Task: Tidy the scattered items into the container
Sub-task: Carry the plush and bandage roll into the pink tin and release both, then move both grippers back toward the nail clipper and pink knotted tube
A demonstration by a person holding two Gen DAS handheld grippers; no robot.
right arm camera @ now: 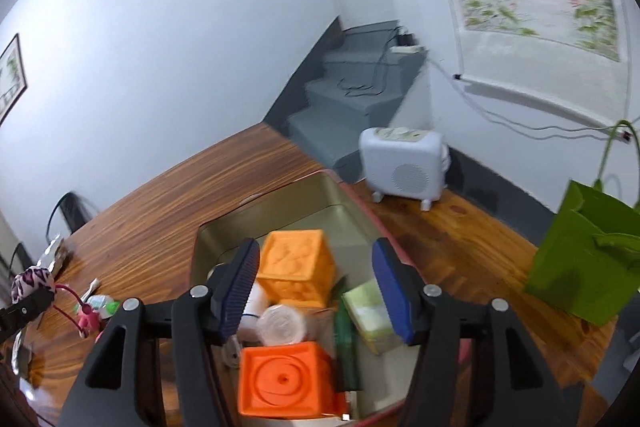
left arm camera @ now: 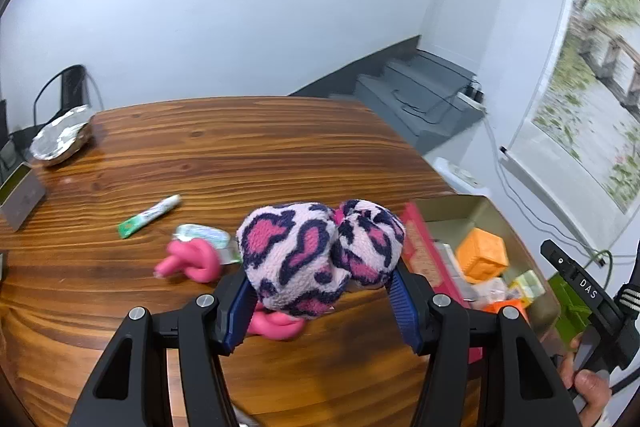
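Note:
My left gripper (left arm camera: 320,281) is shut on a plush toy (left arm camera: 316,251) with a pink and navy leopard print, whose pink knotted cords (left arm camera: 192,261) hang down onto the wooden table (left arm camera: 240,147). A green and white marker (left arm camera: 150,215) and a small foil packet (left arm camera: 204,233) lie on the table behind it. To the right stands the gold tin container (right arm camera: 280,195). It holds two orange cubes (right arm camera: 296,267) (right arm camera: 286,379), a white roll (right arm camera: 280,325) and a pale green box (right arm camera: 366,311). My right gripper (right arm camera: 316,267) hangs open over the tin, with nothing gripped.
A foil-covered bowl (left arm camera: 60,143) and a grey box (left arm camera: 20,195) sit at the table's far left. A white heater-like unit (right arm camera: 404,167) and a green paper bag (right arm camera: 588,267) stand past the tin. Grey stairs (right arm camera: 352,99) with cables lie beyond the table.

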